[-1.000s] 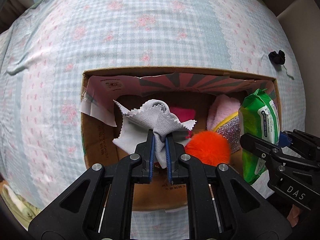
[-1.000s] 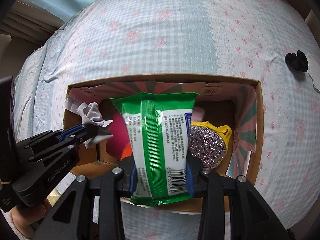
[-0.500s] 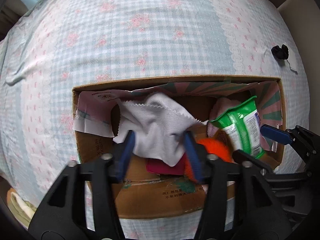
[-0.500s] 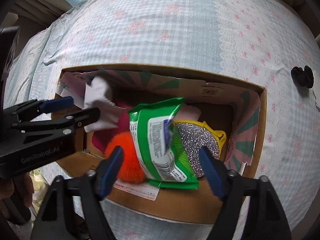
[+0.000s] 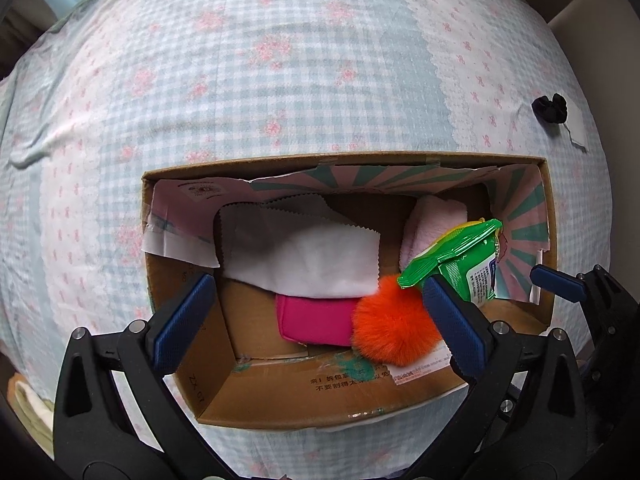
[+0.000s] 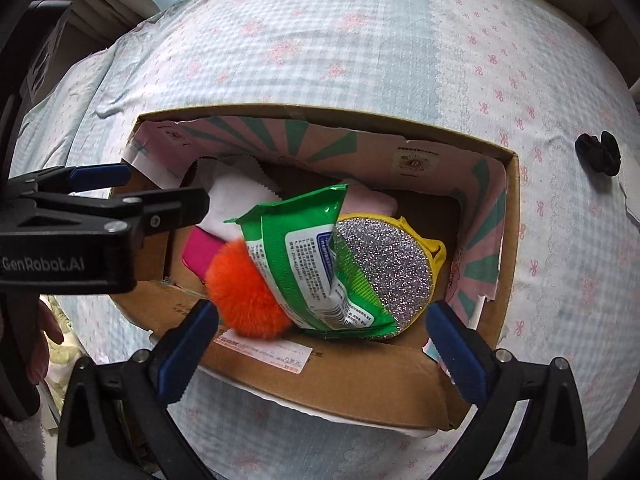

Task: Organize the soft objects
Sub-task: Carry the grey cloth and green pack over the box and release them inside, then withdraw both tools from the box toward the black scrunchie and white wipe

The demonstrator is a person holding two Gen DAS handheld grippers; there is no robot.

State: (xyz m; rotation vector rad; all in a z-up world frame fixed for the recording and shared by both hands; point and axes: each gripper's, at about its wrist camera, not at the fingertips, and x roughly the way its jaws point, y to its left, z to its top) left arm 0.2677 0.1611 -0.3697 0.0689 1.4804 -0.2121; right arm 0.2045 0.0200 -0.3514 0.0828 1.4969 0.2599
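Note:
An open cardboard box [image 5: 280,396] [image 6: 360,384] sits on the bed. Inside lie a grey cleaning cloth [image 5: 308,260] [image 6: 224,196], a magenta pad [image 5: 316,318] [image 6: 200,252], an orange pompom [image 5: 394,316] [image 6: 244,292], a green wipes pack [image 5: 464,268] [image 6: 308,256], a silver glitter pouch [image 6: 392,268] and a pink plush piece [image 5: 434,228] [image 6: 368,200]. My left gripper [image 5: 320,328] is open and empty above the box's near left side. My right gripper [image 6: 320,344] is open and empty above the near wall.
The bed has a blue checked cover with pink flowers [image 5: 304,60] [image 6: 360,32]. A small black object [image 5: 551,107] [image 6: 598,153] lies on it to the far right of the box. The box fills the near middle of both views.
My left gripper opened and let the grey cloth drop into the box. My right gripper opened and let the green wipes pack drop in. Both grippers pulled back, jaws wide.

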